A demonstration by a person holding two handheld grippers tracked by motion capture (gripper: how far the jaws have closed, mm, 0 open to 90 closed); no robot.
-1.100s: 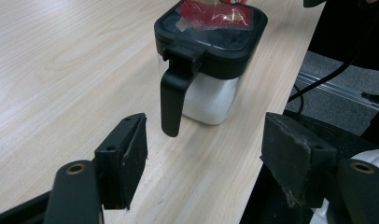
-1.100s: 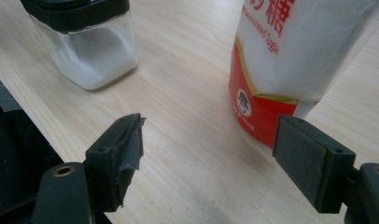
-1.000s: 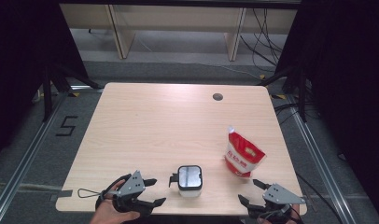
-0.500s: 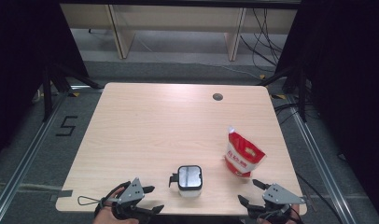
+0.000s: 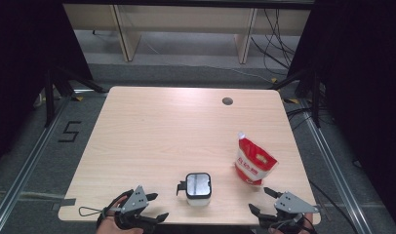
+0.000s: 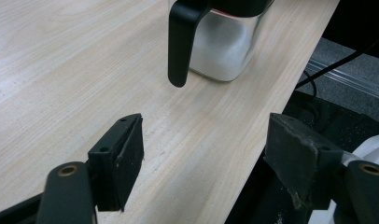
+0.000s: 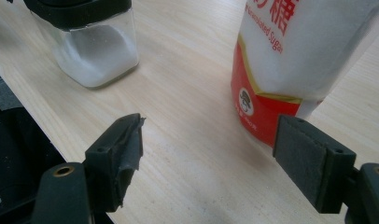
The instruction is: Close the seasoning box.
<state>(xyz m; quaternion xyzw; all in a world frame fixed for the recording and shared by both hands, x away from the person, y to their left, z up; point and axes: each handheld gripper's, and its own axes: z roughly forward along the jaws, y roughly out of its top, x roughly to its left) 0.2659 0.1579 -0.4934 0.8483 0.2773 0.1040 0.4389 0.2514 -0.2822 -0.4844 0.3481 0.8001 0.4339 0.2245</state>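
A glass jar (image 5: 198, 187) with a black lid and a side handle (image 6: 179, 44) stands near the table's front edge, white powder inside it (image 7: 96, 51). To its right stands a red and white sugar bag (image 5: 253, 163), upright. My left gripper (image 5: 158, 206) hovers at the front edge, left of the jar and apart from it. Its jaws have just been opening and stand open (image 6: 206, 158) with only bare tabletop between them. My right gripper (image 5: 259, 200) stays open at the front right, just short of the bag (image 7: 290, 60), with nothing between its jaws (image 7: 208, 154).
The light wooden table (image 5: 176, 131) has a round cable hole (image 5: 227, 101) at the back right. Dark floor and rails run past both sides, with a "5" marked on the floor (image 5: 69, 131) at the left. Shelf legs stand beyond the far edge.
My left gripper has slipped a little back toward the table's near edge and its jaws stand slightly wider. The right gripper, jar and bag have not moved.
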